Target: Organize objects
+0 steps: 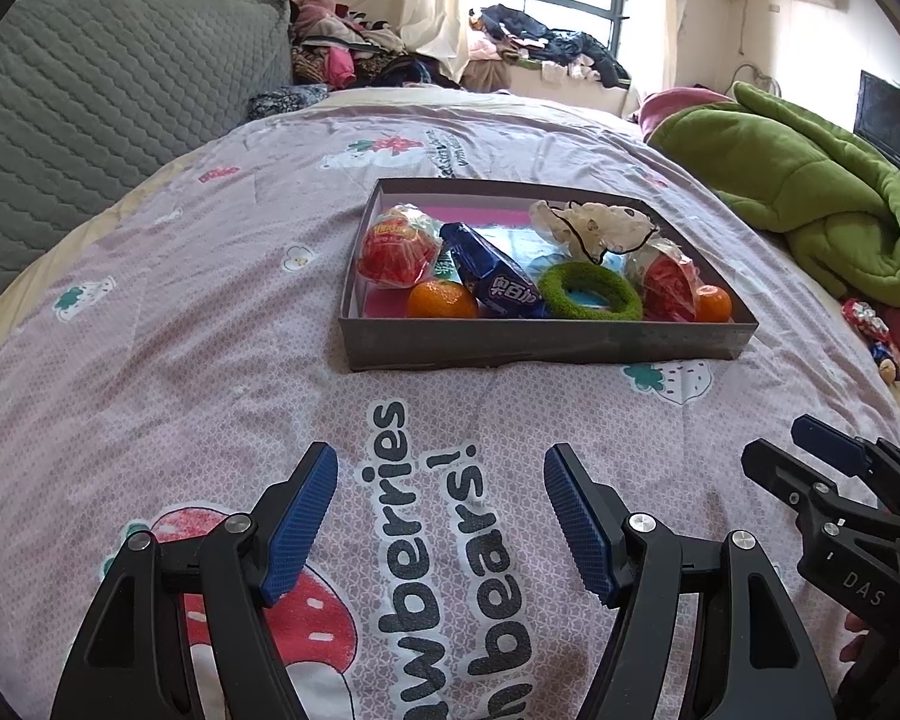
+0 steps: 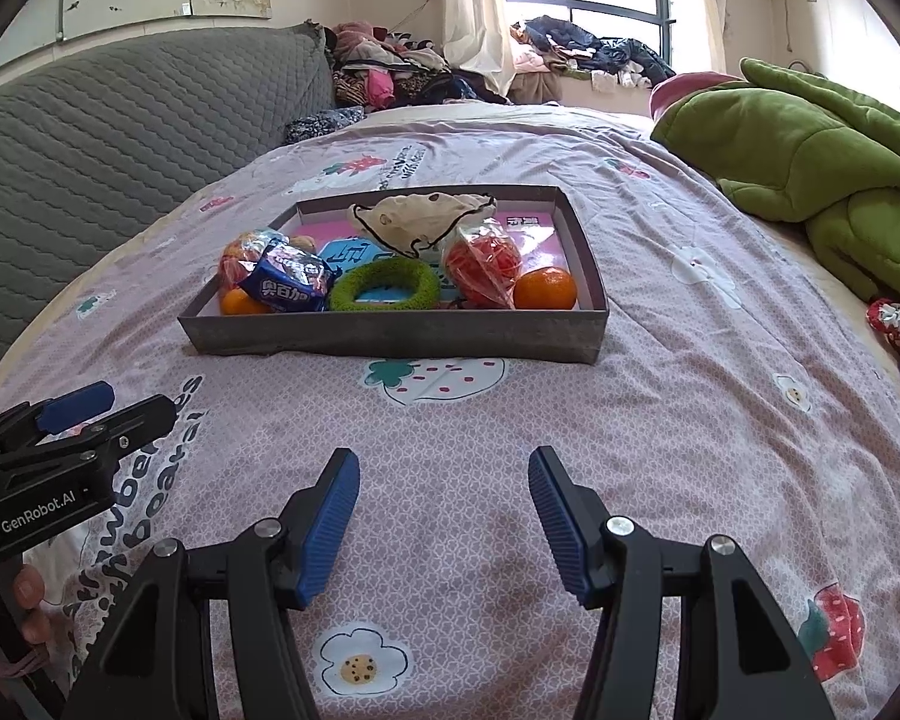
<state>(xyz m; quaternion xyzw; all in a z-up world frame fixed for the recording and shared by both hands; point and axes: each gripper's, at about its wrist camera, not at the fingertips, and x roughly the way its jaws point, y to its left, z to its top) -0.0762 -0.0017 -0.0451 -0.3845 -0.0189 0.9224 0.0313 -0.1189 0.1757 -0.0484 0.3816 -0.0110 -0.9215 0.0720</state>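
Observation:
A shallow grey box (image 1: 546,343) (image 2: 390,341) lies on the pink printed bedspread. It holds two oranges (image 1: 441,300) (image 2: 545,289), a blue snack pack (image 1: 498,282) (image 2: 288,282), a green fuzzy ring (image 1: 589,291) (image 2: 385,285), two red bagged items (image 1: 397,247) (image 2: 485,261) and a cream cloth (image 1: 594,225) (image 2: 420,216). My left gripper (image 1: 441,468) hovers open over the bedspread in front of the box, empty. My right gripper (image 2: 444,468) also stands open and empty, nearer than the box. Each gripper shows at the edge of the other's view.
A green blanket (image 1: 810,180) (image 2: 810,150) is heaped at the right. A grey quilted headboard (image 1: 90,120) (image 2: 120,138) rises on the left. Clothes piles (image 1: 354,54) lie beyond the bed near the window. Small colourful items (image 2: 897,330) sit at the right bed edge.

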